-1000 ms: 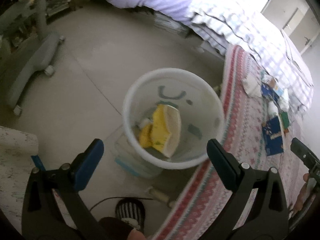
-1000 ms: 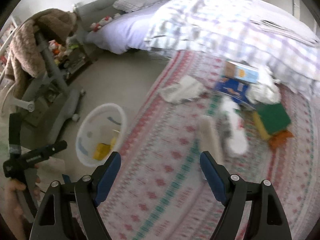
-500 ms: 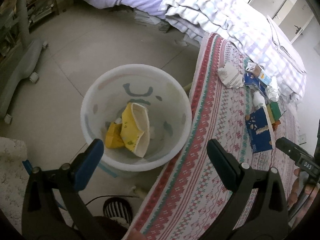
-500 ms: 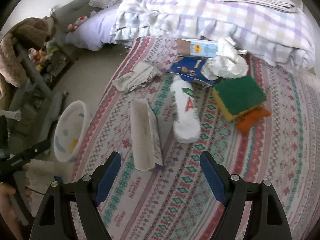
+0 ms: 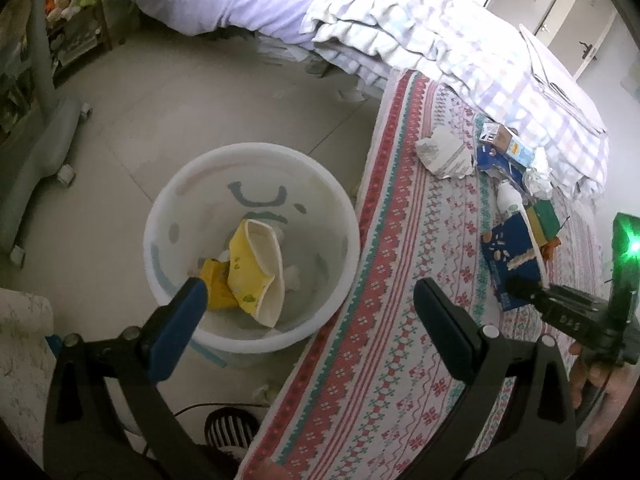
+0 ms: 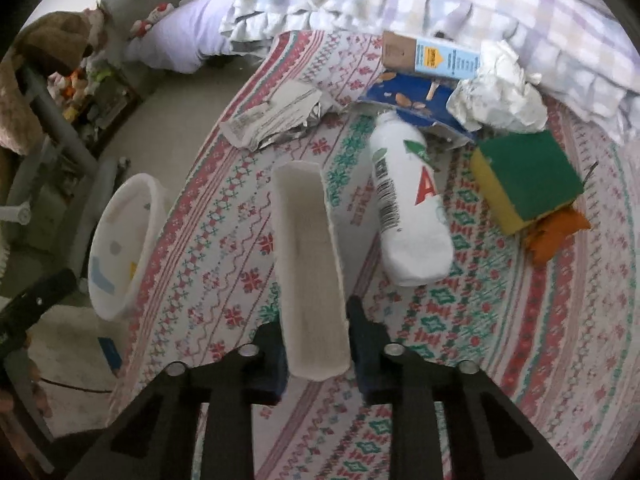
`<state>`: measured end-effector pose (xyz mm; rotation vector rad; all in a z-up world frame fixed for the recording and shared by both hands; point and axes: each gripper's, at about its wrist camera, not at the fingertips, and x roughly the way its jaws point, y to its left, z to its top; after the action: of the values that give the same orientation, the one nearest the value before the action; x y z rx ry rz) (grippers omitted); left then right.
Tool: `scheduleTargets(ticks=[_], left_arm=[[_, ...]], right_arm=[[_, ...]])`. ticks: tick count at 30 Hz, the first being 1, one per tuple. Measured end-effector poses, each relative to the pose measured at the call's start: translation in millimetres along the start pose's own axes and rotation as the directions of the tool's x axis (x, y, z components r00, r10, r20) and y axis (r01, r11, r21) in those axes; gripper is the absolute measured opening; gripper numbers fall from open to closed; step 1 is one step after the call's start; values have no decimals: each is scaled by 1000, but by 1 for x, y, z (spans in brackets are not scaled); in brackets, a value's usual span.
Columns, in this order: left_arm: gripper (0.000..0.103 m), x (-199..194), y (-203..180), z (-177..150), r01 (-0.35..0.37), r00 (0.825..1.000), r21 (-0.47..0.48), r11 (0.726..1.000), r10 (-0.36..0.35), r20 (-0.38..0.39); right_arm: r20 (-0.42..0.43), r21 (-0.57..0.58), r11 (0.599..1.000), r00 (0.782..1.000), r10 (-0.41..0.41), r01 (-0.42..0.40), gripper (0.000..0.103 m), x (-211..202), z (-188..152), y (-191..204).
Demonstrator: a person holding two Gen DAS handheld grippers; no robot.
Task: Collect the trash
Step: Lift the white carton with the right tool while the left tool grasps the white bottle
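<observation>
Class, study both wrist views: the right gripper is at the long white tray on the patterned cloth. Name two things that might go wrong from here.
1. The right gripper has its jaws closing around only the near end of the long white tray, so the tray may tip or slip when lifted.
2. The white bottle lies close beside the tray; swinging the tray out may knock it rolling.
</observation>
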<state>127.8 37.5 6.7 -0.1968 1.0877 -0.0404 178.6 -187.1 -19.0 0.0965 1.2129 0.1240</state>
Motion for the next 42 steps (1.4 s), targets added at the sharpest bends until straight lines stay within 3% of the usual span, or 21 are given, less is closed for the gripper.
scheduleTargets(ticks=[6, 13, 18, 25, 35, 38, 41, 42], left_arm=[[102, 3, -26, -1, 3, 1000, 47, 999, -3, 6], [102, 14, -69, -2, 51, 998, 82, 995, -48, -35], [102, 16, -113, -4, 34, 999, 187, 982, -32, -14], [102, 25, -169, -4, 63, 998, 237, 969, -65, -1], [102, 69, -215, -2, 120, 993, 184, 975, -119, -18], [97, 79, -218, 1, 157, 988, 145, 977, -157, -14], [85, 90, -221, 2, 196, 981, 118, 974, -195, -17], [77, 95, -221, 2, 208, 978, 108, 972, -207, -20]], right_arm=[[89, -9, 999, 995, 34, -33, 24, -41, -7, -6], [155, 81, 996, 988, 20, -33, 24, -84, -20, -57], [147, 192, 981, 989, -36, 7, 24, -97, -36, -111], [124, 295, 955, 990, -69, 30, 24, -104, -58, -166], [89, 323, 945, 992, -88, 55, 24, -96, -74, -193], [79, 324, 944, 993, -91, 61, 24, -93, -76, -197], [75, 325, 943, 993, -95, 65, 24, -93, -78, -201], [73, 326, 943, 993, -96, 67, 24, -92, -78, -203]])
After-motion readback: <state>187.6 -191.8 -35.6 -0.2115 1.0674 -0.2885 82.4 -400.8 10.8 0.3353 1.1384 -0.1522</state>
